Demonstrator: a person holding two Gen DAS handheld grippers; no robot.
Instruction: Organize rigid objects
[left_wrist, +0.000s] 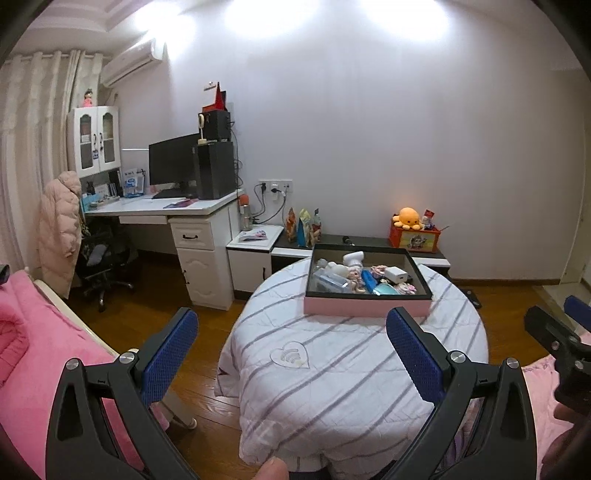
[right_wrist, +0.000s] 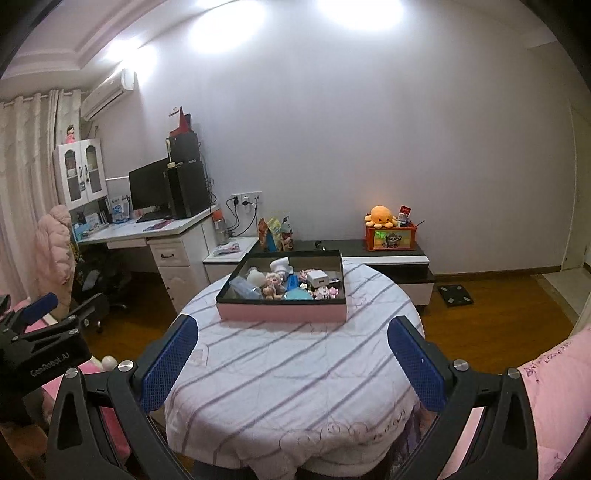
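A shallow pink box (left_wrist: 367, 307) (right_wrist: 282, 312) with a dark rim stands on the far half of a round table covered with a striped white cloth (left_wrist: 332, 369) (right_wrist: 280, 369). Inside lie several small things: a white charger block (left_wrist: 397, 274) (right_wrist: 317, 277), a blue item (left_wrist: 368, 279) (right_wrist: 291, 282), small dolls (right_wrist: 271, 284) and a white figure (left_wrist: 354, 258). My left gripper (left_wrist: 291, 326) hangs open above the table's near side, well short of the box. The right gripper (right_wrist: 292, 332) is open too, nothing between its blue pads (right_wrist: 415, 365). Each gripper shows at the edge of the other's view.
A white desk (left_wrist: 166, 210) with a monitor and speakers stands at the left wall, a swivel chair (left_wrist: 103, 266) beside it. A low dark cabinet (right_wrist: 388, 254) behind the table carries snack bags and an orange toy box (right_wrist: 391, 236). Pink bedding (left_wrist: 37, 350) flanks both sides. Wooden floor surrounds the table.
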